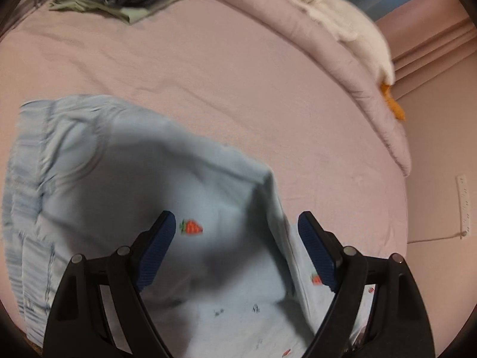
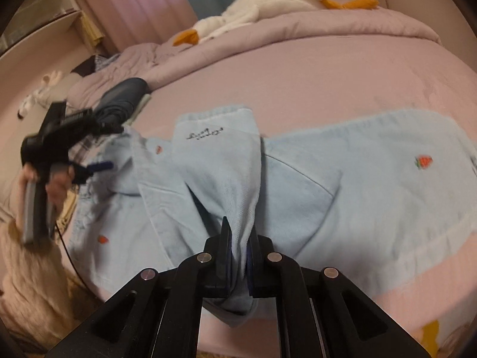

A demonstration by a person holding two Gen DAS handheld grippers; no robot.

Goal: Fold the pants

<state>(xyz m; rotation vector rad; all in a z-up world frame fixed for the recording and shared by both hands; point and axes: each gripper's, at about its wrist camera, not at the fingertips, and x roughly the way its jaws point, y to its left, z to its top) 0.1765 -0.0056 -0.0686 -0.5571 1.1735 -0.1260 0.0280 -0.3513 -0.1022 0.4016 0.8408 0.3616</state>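
The pants (image 2: 298, 185) sprawl mid-frame on the bed (image 2: 328, 74); right gripper (image 2: 240, 246) is clamped on a fold, left gripper (image 1: 235, 223) gapes empty above; carry the fold across level, keeping the edges aligned.

Light blue cotton-like pants (image 2: 298, 179): soft matt cloth, embroidered red strawberries. Pink bed sheet (image 1: 208, 74): smooth matt fabric, lightly creased. Black gripper frames: matt plastic with shiny metal pins; dark blue ribbed rubbery pads (image 1: 316, 250). White plush goose (image 2: 268, 3), top of the frame: fuzzy.
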